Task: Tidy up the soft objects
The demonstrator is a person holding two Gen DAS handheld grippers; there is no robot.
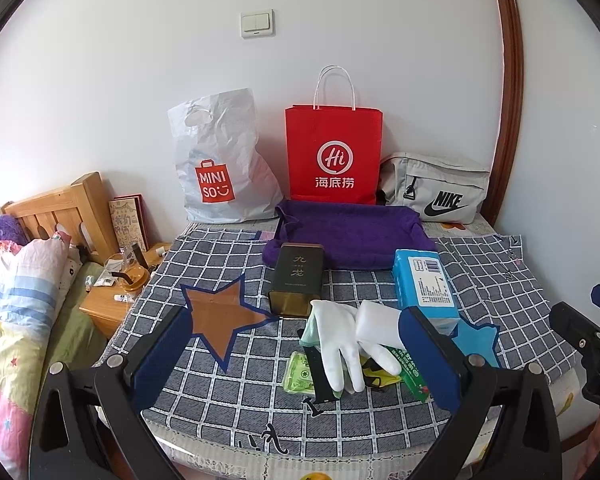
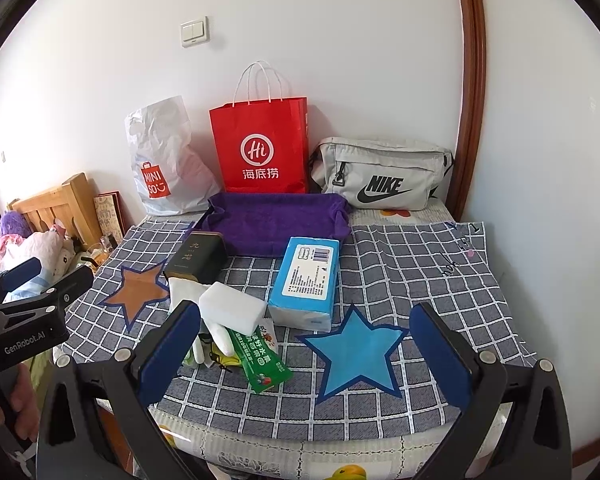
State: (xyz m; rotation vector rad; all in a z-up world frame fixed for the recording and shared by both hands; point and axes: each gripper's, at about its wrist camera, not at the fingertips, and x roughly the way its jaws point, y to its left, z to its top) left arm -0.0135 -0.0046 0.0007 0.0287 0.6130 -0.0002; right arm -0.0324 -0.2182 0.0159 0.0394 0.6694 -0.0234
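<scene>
Legible markings observed:

- White plastic bag (image 1: 220, 160): orange panel reading "MINISO".
- Red paper bag (image 1: 334, 152): white circled "Hi" above "海底捞".
- Grey waist bag (image 2: 380, 174): black "NIKE" with swoosh.
- Dark tin (image 1: 298, 276): gold characters "九龙".
- Left gripper (image 2: 28, 312), seen from the right wrist: "GenRobot.AI" on its body.
- Blue tissue pack (image 2: 306, 276): barcode label, small print unreadable.

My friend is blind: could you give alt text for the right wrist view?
Open blue-padded right gripper hovers above a checked cloth holding a blue tissue pack, white sponge block, white glove and purple towel tray.
</scene>
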